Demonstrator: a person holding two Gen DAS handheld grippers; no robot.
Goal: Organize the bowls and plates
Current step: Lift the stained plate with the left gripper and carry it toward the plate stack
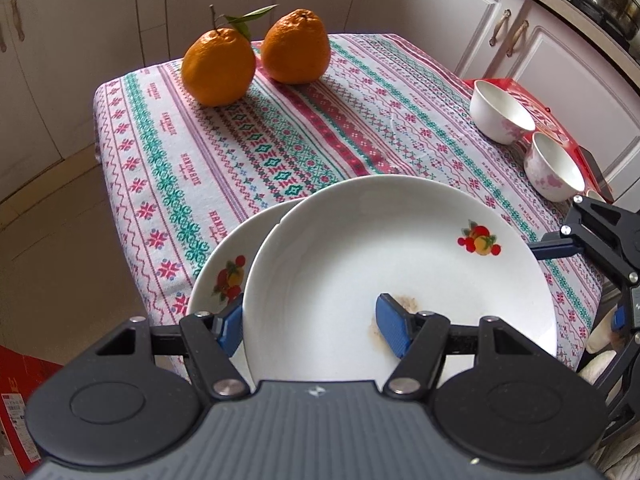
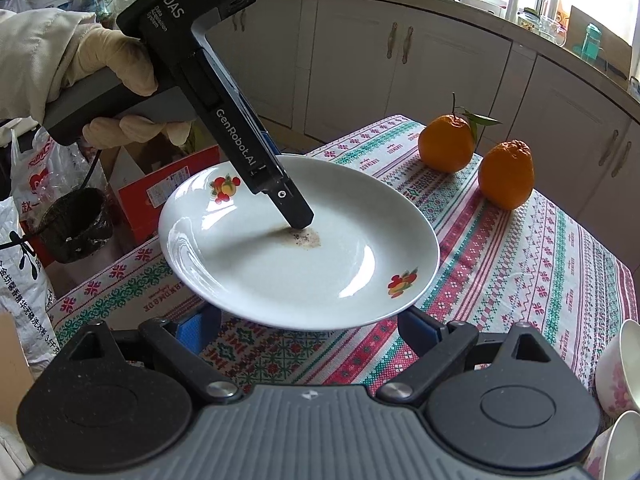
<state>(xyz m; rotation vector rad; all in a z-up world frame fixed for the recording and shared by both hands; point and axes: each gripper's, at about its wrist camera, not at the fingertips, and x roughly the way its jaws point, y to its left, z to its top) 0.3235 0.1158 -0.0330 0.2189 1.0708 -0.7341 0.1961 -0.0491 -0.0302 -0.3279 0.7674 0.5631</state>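
My left gripper (image 1: 312,328) is shut on the near rim of a white plate (image 1: 400,264) with fruit decals. One blue pad lies on a brown stain inside the plate; the other is under the rim. This plate is tilted and overlaps a second matching plate (image 1: 218,276) on the tablecloth at the left. In the right wrist view the left gripper (image 2: 290,206) reaches down into the held plate (image 2: 280,272), gripped by a gloved hand (image 2: 116,60). My right gripper (image 2: 306,332) is open, its fingertips hidden under the plate's near rim. Two white floral bowls (image 1: 502,114) (image 1: 554,168) stand at the table's right side.
Two oranges (image 1: 218,68) (image 1: 296,46) sit at the far end of the patterned tablecloth (image 1: 280,132). The bowls rest on a red box (image 1: 516,84). Beyond the table's left edge are a black bin (image 2: 76,224), a carton (image 2: 160,196) and bags. White cabinets surround the table.
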